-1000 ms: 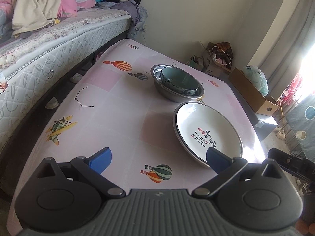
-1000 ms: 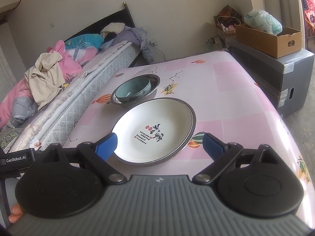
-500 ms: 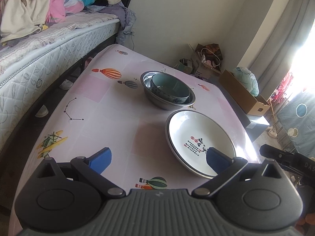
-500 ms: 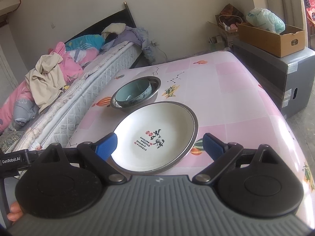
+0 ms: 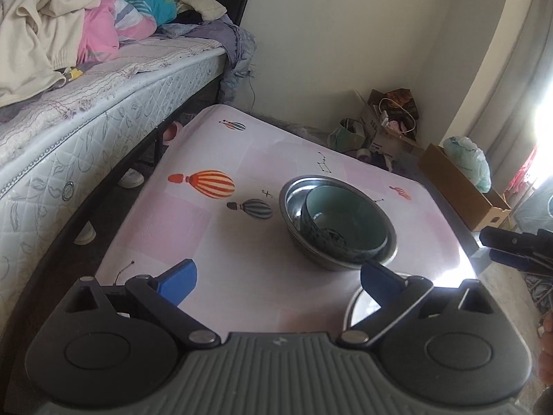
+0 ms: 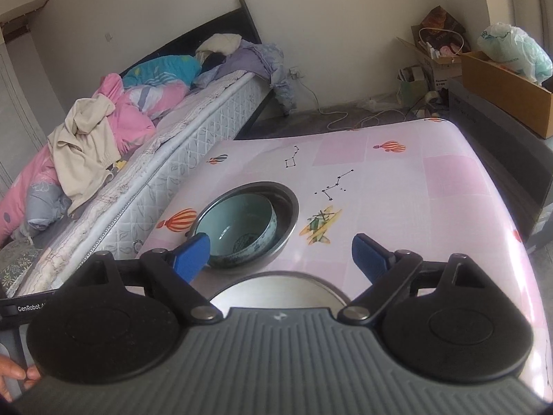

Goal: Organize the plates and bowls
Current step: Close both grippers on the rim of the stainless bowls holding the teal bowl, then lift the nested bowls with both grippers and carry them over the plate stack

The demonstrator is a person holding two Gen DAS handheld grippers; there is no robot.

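A teal ceramic bowl sits inside a steel bowl on the pink tablecloth. The white plate lies nearer me, mostly hidden under both gripper bodies. My left gripper is open and hovers just short of the steel bowl, with nothing between its fingers. My right gripper is open with its jaws closing. It hangs over the plate's far rim, its left pad in front of the nested bowls, and grips nothing.
A bed piled with clothes runs along the table's left side. A cardboard box on a dark cabinet stands at the right. Bags and cables lie on the floor beyond the table's far edge. A hand shows at lower left.
Both grippers have moved forward over the table towards the nested bowls. The plate has slid down under the gripper bodies in both views. The right jaws have narrowed slightly.
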